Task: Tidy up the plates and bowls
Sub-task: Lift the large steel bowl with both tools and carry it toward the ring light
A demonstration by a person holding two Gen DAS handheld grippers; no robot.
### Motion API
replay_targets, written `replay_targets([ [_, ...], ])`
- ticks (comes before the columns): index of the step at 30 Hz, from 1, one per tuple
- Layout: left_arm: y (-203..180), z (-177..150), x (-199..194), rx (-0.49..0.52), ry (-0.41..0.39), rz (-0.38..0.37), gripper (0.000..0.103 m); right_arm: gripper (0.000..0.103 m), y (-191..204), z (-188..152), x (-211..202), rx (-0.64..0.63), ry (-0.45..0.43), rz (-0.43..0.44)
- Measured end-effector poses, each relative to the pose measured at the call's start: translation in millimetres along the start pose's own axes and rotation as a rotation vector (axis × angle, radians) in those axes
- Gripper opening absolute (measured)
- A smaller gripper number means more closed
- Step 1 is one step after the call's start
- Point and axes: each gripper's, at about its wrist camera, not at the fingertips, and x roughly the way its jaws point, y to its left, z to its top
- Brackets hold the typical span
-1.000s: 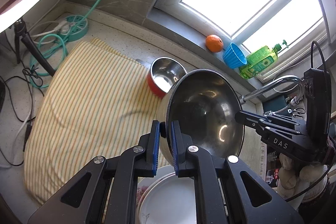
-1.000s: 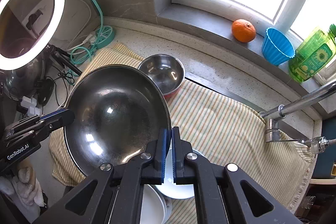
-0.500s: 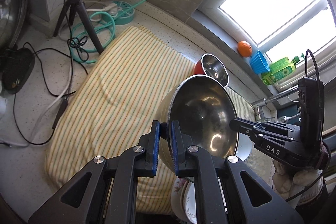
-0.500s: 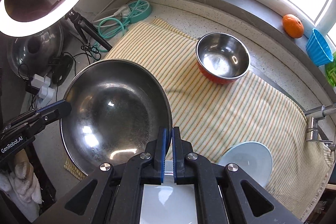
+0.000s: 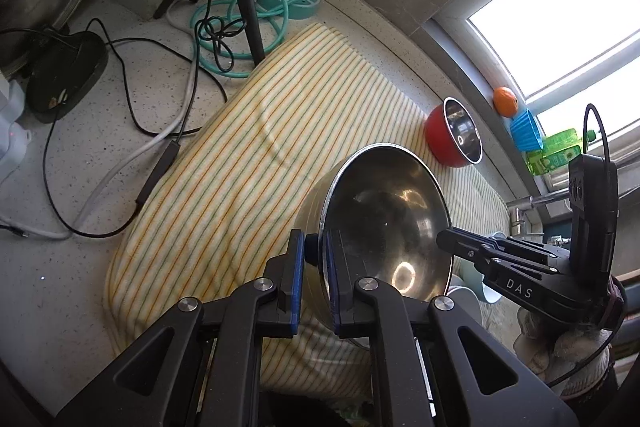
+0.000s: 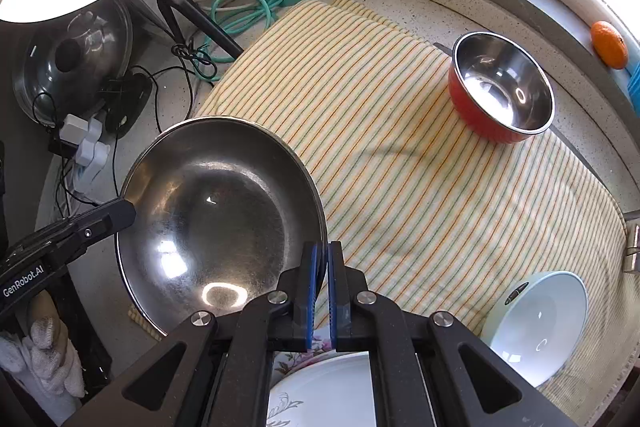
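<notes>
Large steel bowl [image 6: 216, 223] held by its rim from two sides, above the near-left part of the striped cloth [image 6: 420, 163].

Left gripper [image 5: 316, 255]: jaws closed tight on the bowl's rim, one blue pad inside the wall, one outside. Seen from this side the bowl is tilted, its hollow facing the right gripper.

Right gripper [image 6: 320, 263]: jaws closed on the opposite rim, rim edge pinched between the blue pads. In the right wrist view the left gripper's black fingers [image 6: 100, 219] meet the rim at the bowl's far left.

Cloth lies on the speckled surface [image 5: 80, 167] beneath a window.

Other ware:
- red bowl with steel inside [image 6: 502, 87], upright on the far part of the cloth, well apart from the held bowl.
- pale blue bowl [image 6: 536, 323], tilted, at the cloth's near right edge.
- white plate with floral rim [image 6: 328, 391], directly below the right gripper, partly hidden by it.

On the windowsill: orange [image 6: 609, 44], blue ribbed cup [image 5: 526, 131], green bottle [image 5: 556, 155].
</notes>
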Motion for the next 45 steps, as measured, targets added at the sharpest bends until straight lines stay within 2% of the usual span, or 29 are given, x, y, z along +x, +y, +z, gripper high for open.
replay_targets([
  [11, 23, 1, 13, -0.042, 0.031, 0.031, 0.009, 0.005, 13, 3, 24, -0.005, 0.032, 0.013],
  [19, 28, 2, 17, -0.052, 0.028, 0.037, 0.009, 0.005, 15, 5, 23, 0.003, 0.025, 0.029],
  [33, 23, 5, 21, 0.002, 0.011, 0.074, 0.009, 0.006, 14, 1, 20, 0.017, 0.019, 0.047],
  [40, 23, 5, 16, 0.021, -0.005, 0.09, 0.009, 0.008, 23, 0, 19, -0.034, 0.009, 0.021],
  [45, 20, 1, 9, 0.038, -0.032, 0.117, 0.01, 0.014, 22, -2, 17, -0.036, -0.003, 0.017],
])
